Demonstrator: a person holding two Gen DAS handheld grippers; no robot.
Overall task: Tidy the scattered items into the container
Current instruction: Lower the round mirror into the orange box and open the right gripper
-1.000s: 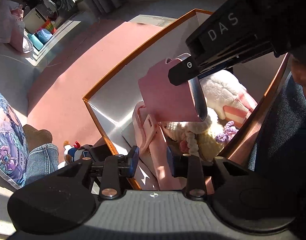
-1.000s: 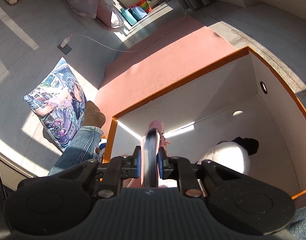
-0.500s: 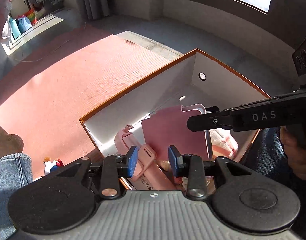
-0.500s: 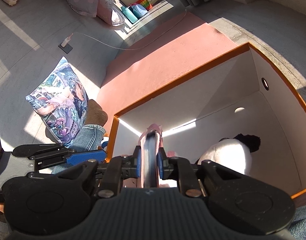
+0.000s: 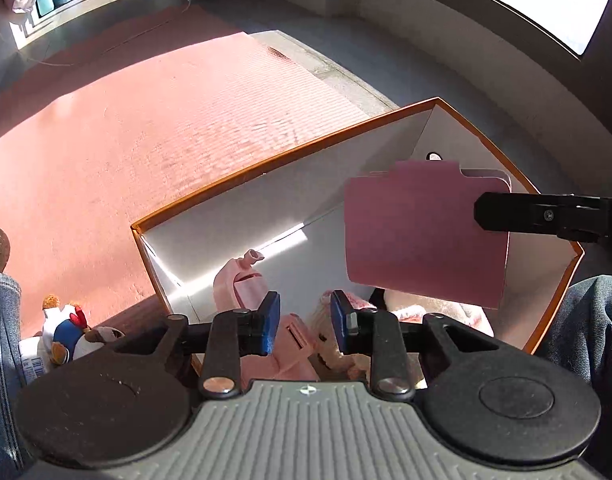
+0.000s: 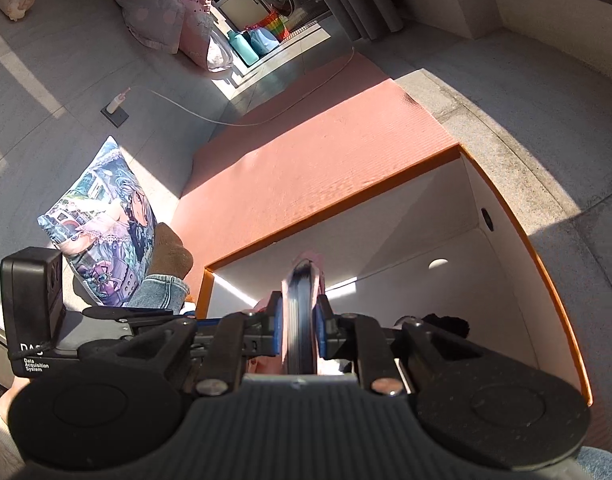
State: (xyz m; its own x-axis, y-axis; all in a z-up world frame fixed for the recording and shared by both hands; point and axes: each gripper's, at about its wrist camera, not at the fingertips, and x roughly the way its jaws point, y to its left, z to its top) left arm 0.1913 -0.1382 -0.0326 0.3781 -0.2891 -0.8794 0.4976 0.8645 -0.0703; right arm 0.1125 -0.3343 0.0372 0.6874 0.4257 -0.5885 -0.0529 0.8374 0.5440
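Note:
An orange-rimmed box with white inner walls (image 5: pixel 266 208) stands on the red mat, also in the right wrist view (image 6: pixel 521 240). My right gripper (image 6: pixel 300 334) is shut on a flat pink mirror (image 5: pixel 421 236), seen edge-on in its own view (image 6: pixel 300 320), and holds it above the box. My left gripper (image 5: pixel 300 322) is open and empty over the box's near-left corner. Pink plastic toys (image 5: pixel 242 288) and plush toys (image 5: pixel 437 304) lie inside the box. A small penguin toy (image 5: pixel 66 334) lies on the floor left of the box.
A red mat (image 5: pixel 158 120) lies left of and beyond the box. A printed cushion (image 6: pixel 106 224) lies on the grey floor at left. A white cable (image 6: pixel 234 116) runs across the floor. My jeans-clad legs (image 5: pixel 2 340) flank the box.
My left gripper has risen out of the box and pulled back, still open. My right gripper has lifted the pink mirror higher above the box.

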